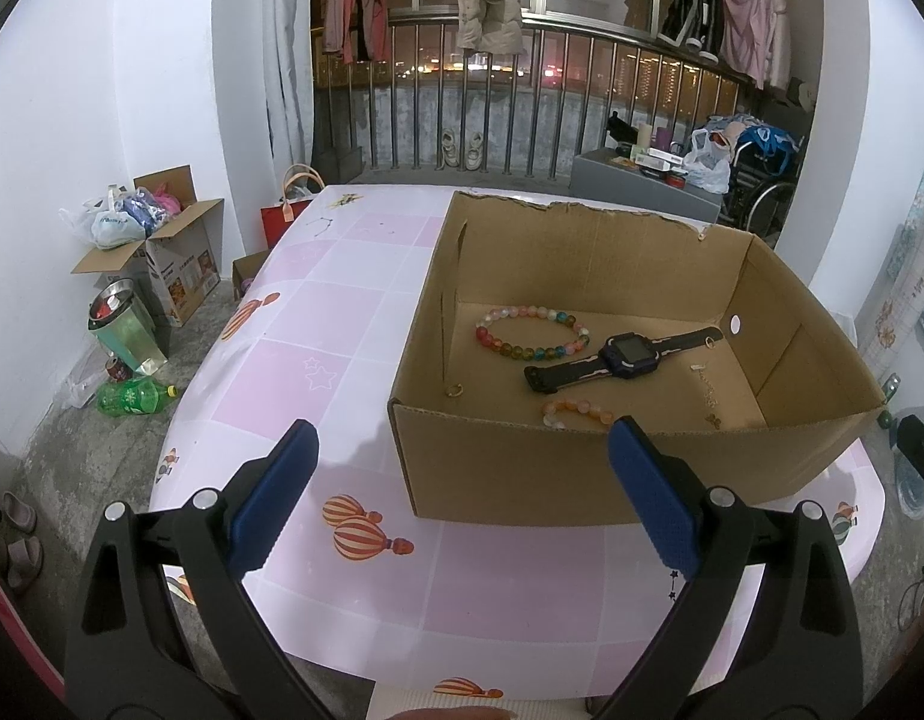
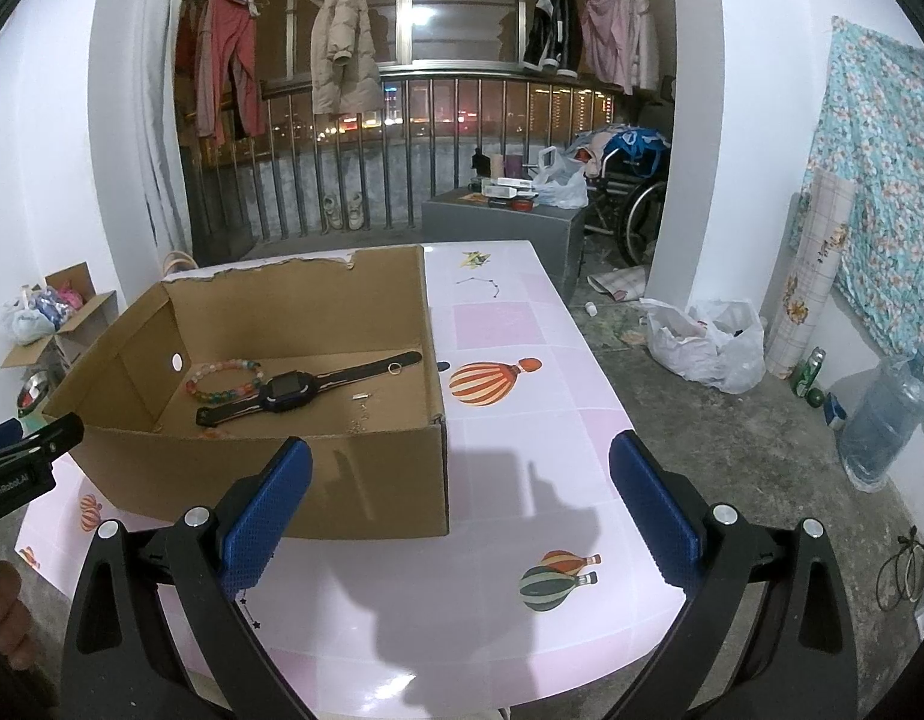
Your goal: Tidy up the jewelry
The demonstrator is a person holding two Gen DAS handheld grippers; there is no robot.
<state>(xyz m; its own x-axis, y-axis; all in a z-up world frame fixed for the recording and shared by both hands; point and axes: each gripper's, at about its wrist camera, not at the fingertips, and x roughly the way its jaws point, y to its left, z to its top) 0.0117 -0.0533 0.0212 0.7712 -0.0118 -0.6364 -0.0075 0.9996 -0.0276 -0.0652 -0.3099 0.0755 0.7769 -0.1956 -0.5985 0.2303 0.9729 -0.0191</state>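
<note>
Both hand-held grippers, left (image 1: 462, 450) and right (image 2: 461, 468), hover spread wide and empty above the bench (image 1: 342, 312) (pink, balloon-patterned), just short of the cardboard box (image 1: 522, 468). Inside lie a multicoloured bead bracelet (image 1: 531, 333), a watch (image 1: 627, 354), an orange bracelet (image 1: 573, 411) and what may be small rings, seemingly already gathered there for tidiness.

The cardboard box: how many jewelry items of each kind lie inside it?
Bead bracelets: 2 (multicolour, orange)
Watch: 1
Small rings: 2
Thin chain: 1
Total: 6
</note>
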